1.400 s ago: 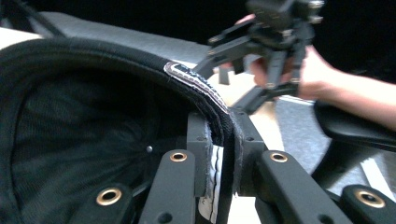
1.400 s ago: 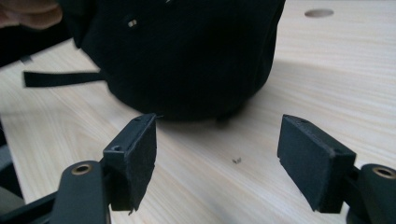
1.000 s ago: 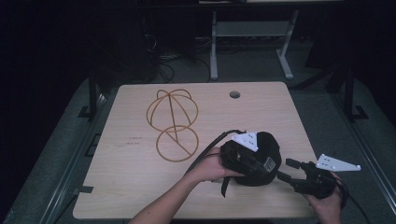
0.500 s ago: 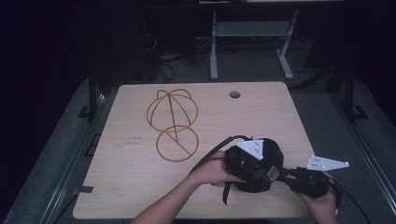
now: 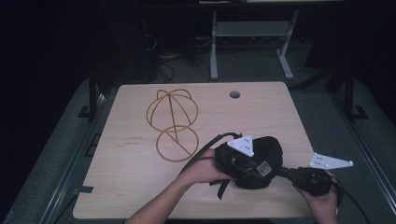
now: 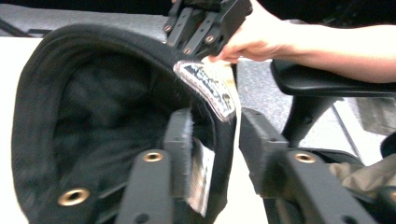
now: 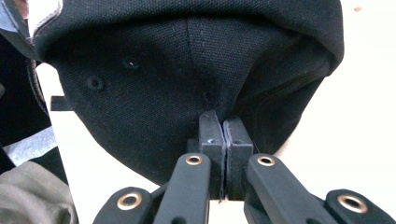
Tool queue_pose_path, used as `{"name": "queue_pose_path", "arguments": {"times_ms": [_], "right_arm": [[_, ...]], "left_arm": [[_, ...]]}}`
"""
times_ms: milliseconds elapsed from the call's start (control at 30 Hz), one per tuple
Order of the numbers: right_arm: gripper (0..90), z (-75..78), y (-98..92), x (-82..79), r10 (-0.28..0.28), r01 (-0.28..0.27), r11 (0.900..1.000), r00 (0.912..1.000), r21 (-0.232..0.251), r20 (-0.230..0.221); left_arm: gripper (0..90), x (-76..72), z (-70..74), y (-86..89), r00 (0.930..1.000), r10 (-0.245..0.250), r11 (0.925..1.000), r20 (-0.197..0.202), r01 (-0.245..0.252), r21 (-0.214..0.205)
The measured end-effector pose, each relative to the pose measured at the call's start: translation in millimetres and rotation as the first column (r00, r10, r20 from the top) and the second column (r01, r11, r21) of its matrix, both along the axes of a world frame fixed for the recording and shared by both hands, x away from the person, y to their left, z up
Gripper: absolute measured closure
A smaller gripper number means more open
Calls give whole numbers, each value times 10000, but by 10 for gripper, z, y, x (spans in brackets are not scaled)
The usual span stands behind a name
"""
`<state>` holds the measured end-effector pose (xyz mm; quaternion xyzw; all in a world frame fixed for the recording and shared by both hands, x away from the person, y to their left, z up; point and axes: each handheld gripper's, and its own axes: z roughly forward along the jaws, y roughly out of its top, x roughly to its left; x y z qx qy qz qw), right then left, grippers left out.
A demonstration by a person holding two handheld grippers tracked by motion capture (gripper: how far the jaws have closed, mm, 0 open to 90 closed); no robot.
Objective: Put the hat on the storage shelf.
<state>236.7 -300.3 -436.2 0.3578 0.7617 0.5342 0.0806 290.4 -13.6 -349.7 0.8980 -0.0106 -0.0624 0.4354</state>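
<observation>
Right tongs [image 7: 223,135] are clamped shut on a pinch of fabric at the crown seam of the black canvas cap [image 5: 261,161]; they have just been closing, and the right gripper view shows the pads pressed together with cloth caught between them. Left tongs [image 6: 212,135] straddle the cap's rim, one jaw inside against the lining, the other outside; they have just been opening, a gap shows at the outer pad, so I read them as released, not gripping. Cap sits near the surface's [image 5: 140,186] front right corner, between both hands. Judgement: handover from left to right looks done; whatever comes after (lifting, reshaping or moving the cap) hasn't started. Untouched at the surface's middle, towards the far edge: tan wire frame of joined hoops [image 5: 173,123]. Hard to make out: the cap's brim, hidden under the left hand [image 5: 205,165] in the high view; the woven label's [image 6: 208,88] text is blurred; floor beyond the surface is too dark to read.
</observation>
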Motion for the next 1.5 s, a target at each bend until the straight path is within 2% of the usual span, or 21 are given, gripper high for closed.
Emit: {"name": "queue_pose_path", "arguments": {"times_ms": [67, 100, 167, 367, 433, 667, 700, 800, 833, 933, 1033, 1067, 1100, 1133, 1167, 1200, 1233, 1333, 1400, 1433, 1500], "right_arm": [[890, 40, -24, -14, -211, 210, 9998, 9998, 29, 65], [890, 40, -24, -14, -211, 210, 9998, 9998, 29, 65], [891, 82, -44, -30, -316, 316, 9995, 9994, -9, 151], [891, 156, -58, -40, -462, 465, 9988, 9986, -129, 264], [891, 203, -57, -26, -482, 489, 9986, 9982, -211, 356], [892, 302, -59, 7, -543, 561, 9974, 9977, -457, 401], [892, 352, -60, 24, -522, 548, 9967, 9976, -606, 447], [892, 431, -63, 49, -477, 514, 9952, 9978, -830, 465], [892, 459, -63, 57, -459, 497, 9949, 9979, -873, 456], [892, 545, -57, 88, -391, 441, 9939, 9979, -1014, 507], [892, 618, -49, 108, -309, 364, 9937, 9981, -1057, 530], [892, 618, -49, 108, -309, 364, 9937, 9981, -1057, 530], [892, 671, -43, 129, -254, 312, 9938, 9982, -1065, 552], [892, 671, -43, 129, -254, 312, 9938, 9982, -1065, 552], [892, 720, -35, 152, -221, 279, 9936, 9983, -1098, 542], [892, 720, -35, 152, -221, 279, 9936, 9983, -1098, 542], [892, 762, -24, 173, -195, 258, 9930, 9983, -1156, 555], [892, 800, -13, 191, -164, 231, 9926, 9983, -1194, 568], [892, 844, 2, 209, -128, 194, 9927, 9983, -1190, 563], [892, 890, 18, 238, -55, 121, 9932, 9984, -1156, 570], [892, 905, 25, 247, -53, 119, 9933, 9983, -1149, 573]], "left_arm": [[558, -9, 16, 79, 9992, 307, 9995, 250, -308, 54], [544, -9, 16, 79, 9992, 307, 9995, 250, -308, 54], [516, -18, 15, 181, 9974, 635, 9980, 353, -636, 3], [472, -32, -16, 396, 9913, 1145, 9933, 642, -1153, 94], [460, -33, -46, 517, 9873, 1466, 9891, 616, -1470, 22], [449, -36, -128, 756, 9785, 1981, 9801, 579, -1983, -23], [441, -43, -156, 811, 9753, 2117, 9772, 636, -2122, 10], [438, -52, -193, 868, 9719, 2262, 9740, 654, -2266, -14], [432, -58, -235, 933, 9680, 2415, 9703, 682, -2419, -19], [422, -62, -275, 990, 9658, 2520, 9676, 613, -2523, -29], [404, -83, -351, 1092, 9580, 2783, 9603, 693, -2790, 9], [399, -83, -351, 1092, 9580, 2783, 9603, 693, -2790, 9], [395, -93, -391, 1161, 9534, 2929, 9559, 725, -2936, -5], [392, -93, -391, 1161, 9534, 2929, 9559, 725, -2936, -5], [386, -106, -427, 1223, 9487, 3071, 9515, 759, -3077, -41], [382, -106, -427, 1223, 9487, 3071, 9515, 759, -3077, -41], [378, -120, -461, 1277, 9439, 3214, 9467, 756, -3222, -21], [371, -131, -501, 1328, 9406, 3310, 9433, 760, -3320, 0], [361, -127, -543, 1357, 9433, 3273, 9447, 552, -3278, 16], [339, -139, -593, 1374, 9434, 3275, 9441, 534, -3289, 205], [335, -149, -619, 1383, 9420, 3309, 9430, 559, -3324, 185]]}}
